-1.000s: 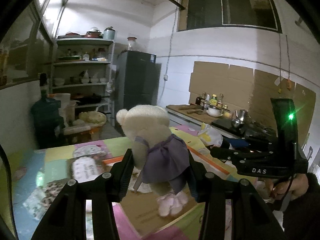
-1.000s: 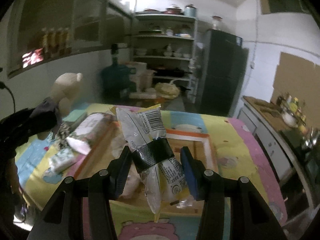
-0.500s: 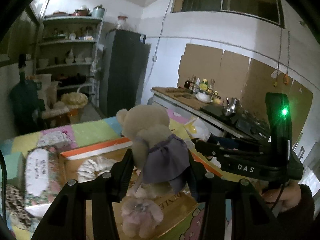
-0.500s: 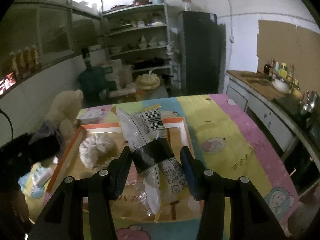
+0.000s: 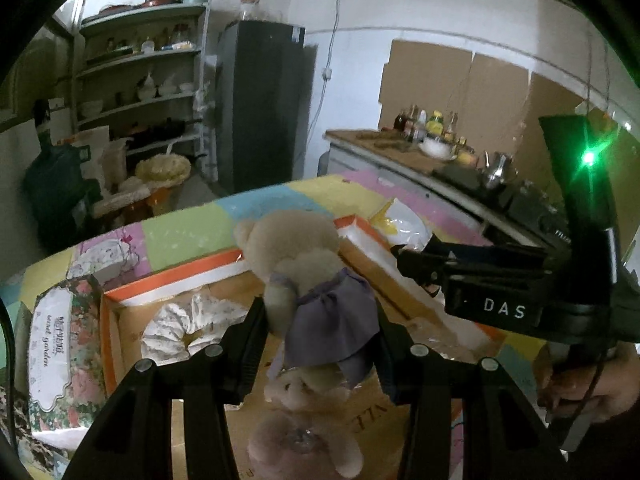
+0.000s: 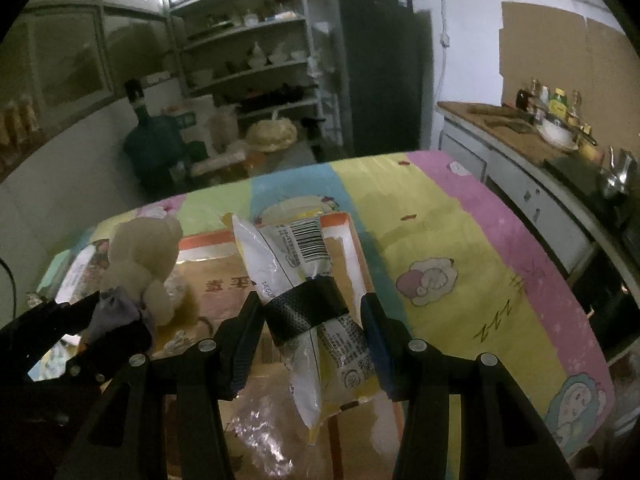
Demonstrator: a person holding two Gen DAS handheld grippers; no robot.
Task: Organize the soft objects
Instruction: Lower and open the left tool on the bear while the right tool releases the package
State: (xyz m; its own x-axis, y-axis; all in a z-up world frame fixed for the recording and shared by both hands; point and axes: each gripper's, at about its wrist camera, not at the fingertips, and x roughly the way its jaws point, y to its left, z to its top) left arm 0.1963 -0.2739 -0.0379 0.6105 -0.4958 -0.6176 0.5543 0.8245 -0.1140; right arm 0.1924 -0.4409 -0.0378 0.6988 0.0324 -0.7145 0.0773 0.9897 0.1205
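Here, left gripper (image 5: 320, 336) clamping a plush bear (image 5: 308, 280) over an orange-rimmed box (image 5: 172, 276), right gripper (image 6: 310, 320) squeezing a snack packet (image 6: 296, 264).

The teddy bear (image 5: 288, 248) looked fuzzy plush, its dress (image 5: 332, 320) matt cloth; the snack packet (image 6: 304, 276) was glossy plastic film; the box (image 5: 224, 268) was matt cardboard.

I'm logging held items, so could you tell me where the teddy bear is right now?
The teddy bear is clamped in the left gripper, above the cardboard box, just right of the white scrunchie lying inside.
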